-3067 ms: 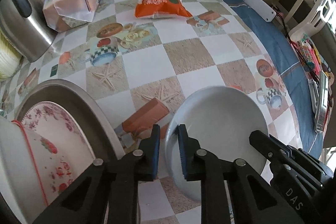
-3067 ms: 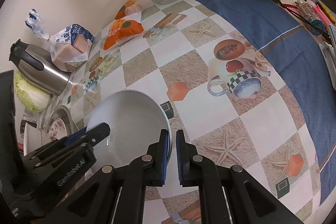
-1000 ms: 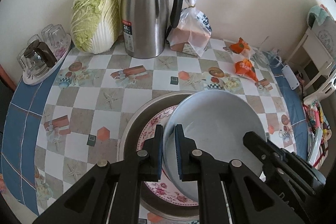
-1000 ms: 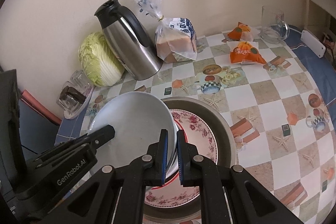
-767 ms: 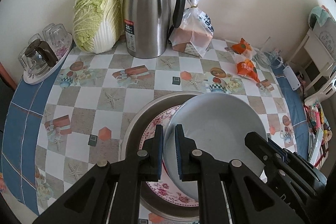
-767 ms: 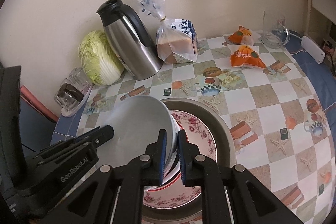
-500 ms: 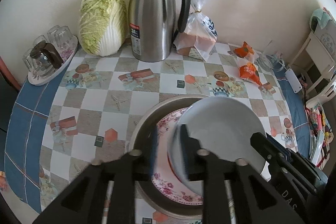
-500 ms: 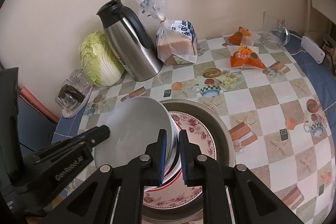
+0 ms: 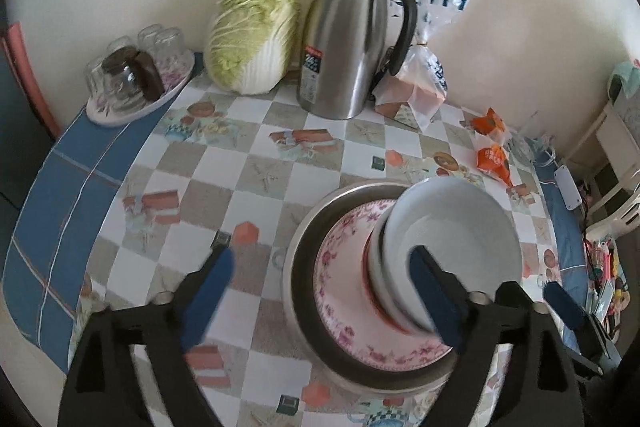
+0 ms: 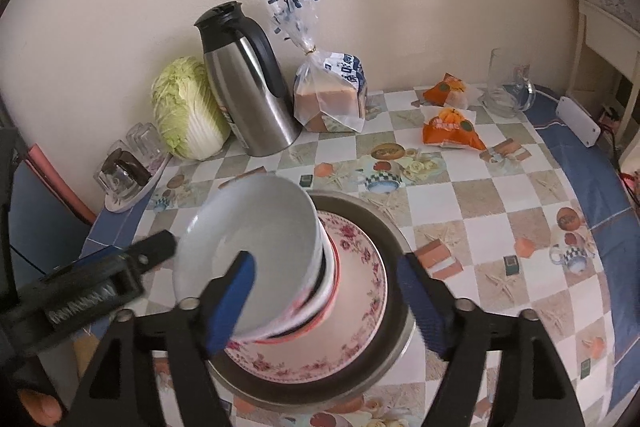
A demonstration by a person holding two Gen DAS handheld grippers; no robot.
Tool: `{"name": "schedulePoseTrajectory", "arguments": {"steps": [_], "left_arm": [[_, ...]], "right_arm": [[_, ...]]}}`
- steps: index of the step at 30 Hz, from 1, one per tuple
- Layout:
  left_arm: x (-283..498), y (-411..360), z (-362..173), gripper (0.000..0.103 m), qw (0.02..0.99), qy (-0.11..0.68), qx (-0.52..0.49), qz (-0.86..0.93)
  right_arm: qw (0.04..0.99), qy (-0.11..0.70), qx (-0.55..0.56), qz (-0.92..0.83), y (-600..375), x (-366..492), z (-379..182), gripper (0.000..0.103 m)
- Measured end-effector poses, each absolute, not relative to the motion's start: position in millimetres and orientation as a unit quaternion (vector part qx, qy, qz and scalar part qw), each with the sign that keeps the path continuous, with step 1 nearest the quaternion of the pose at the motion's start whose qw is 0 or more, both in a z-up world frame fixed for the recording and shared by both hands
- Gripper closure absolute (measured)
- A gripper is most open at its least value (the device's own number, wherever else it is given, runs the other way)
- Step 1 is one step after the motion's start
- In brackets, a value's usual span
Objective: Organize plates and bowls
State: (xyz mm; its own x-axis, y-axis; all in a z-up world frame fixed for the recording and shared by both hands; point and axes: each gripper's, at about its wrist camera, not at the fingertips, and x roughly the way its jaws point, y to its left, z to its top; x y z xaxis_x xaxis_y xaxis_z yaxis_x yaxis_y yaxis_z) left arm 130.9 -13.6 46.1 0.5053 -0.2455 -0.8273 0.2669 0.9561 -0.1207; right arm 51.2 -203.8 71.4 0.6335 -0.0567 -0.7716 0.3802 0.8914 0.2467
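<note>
A plain white bowl (image 9: 452,235) (image 10: 248,227) sits tilted on top of a short stack of bowls (image 10: 320,303). The stack stands on a pink floral plate (image 9: 344,267) (image 10: 360,267) inside a round metal pan (image 9: 304,247) (image 10: 396,239). My left gripper (image 9: 320,291) has its jaws opening, and the bowl's left rim lies between the fingers with no pad pressing on it. My right gripper (image 10: 326,301) is also opening, with the bowl's right rim between its spread fingers, untouched. Each gripper shows at the edge of the other's view.
Along the wall stand a steel thermos jug (image 9: 344,43), a cabbage (image 9: 252,35), a bagged loaf (image 10: 332,95) and a tray of upturned glasses (image 9: 132,79). Orange snack packs (image 10: 452,127), a glass mug (image 10: 504,91) and a white box (image 10: 578,121) lie far right.
Both grippers were shut on the white bowl's rim while carrying it over the pan. They have now let go, their jaws are spread wide, and the bowl rests on the stack.
</note>
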Motion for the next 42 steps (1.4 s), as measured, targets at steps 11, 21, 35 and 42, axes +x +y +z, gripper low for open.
{"name": "schedulePoseTrajectory", "arguments": {"steps": [11, 21, 35, 42], "left_arm": [[95.0, 13.5, 36.3, 0.005, 0.879, 0.460, 0.031, -0.120], [76.1, 13.9, 8.8, 0.004, 0.873, 0.471, 0.110, -0.057], [75.4, 15.7, -13.8, 0.005, 0.853, 0.503, 0.121, -0.062], [80.0, 19.9, -17.7, 0.005, 0.849, 0.512, 0.114, -0.059]], "right_arm": [[0.890, 0.398, 0.175, -0.138, -194.3, 20.8, 70.4, 0.000], [0.880, 0.424, 0.159, -0.145, -184.1, 5.1, 52.3, 0.000], [0.869, 0.448, 0.151, -0.147, -179.3, 0.8, 33.1, 0.000], [0.864, 0.460, 0.146, -0.145, -179.4, 4.3, 24.8, 0.000]]}}
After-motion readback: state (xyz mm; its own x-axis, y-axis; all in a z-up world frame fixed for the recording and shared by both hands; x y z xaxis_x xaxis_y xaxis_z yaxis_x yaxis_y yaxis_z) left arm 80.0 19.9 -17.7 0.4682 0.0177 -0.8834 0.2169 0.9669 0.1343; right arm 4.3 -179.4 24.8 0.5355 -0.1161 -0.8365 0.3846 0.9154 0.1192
